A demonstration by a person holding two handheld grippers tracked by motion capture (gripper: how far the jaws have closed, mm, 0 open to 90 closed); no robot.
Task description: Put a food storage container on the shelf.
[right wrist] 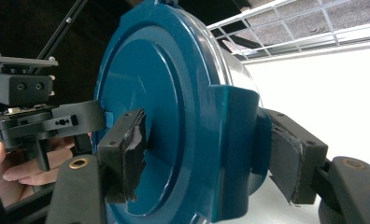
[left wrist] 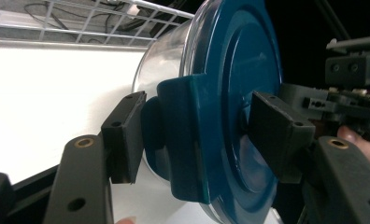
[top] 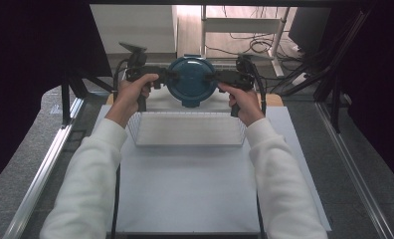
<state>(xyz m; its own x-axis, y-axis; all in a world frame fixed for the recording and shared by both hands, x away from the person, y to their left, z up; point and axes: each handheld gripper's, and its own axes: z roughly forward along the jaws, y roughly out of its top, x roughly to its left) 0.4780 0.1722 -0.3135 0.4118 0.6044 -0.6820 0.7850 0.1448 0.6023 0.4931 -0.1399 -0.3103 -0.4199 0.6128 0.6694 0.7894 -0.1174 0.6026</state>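
A round clear container [left wrist: 160, 70] with a dark teal lid [top: 191, 79] is held in the air on its side, lid facing me, just beyond a white wire basket [top: 185, 143]. My left gripper [top: 171, 77] is shut on the lid's left latch tab [left wrist: 183, 140], one pad on the lid face and one behind the tab. My right gripper [top: 212, 77] is shut on the opposite tab [right wrist: 230, 149] in the same way. In the gripper views the left gripper [left wrist: 202, 133] and right gripper [right wrist: 206, 154] face each other across the lid [right wrist: 150, 93].
The wire basket stands at the far end of a white mat [top: 185, 194]. Metal rails [top: 46, 164] run along both sides of the table. Beyond the table are a white shelf frame [top: 245, 25], cables and dark stands.
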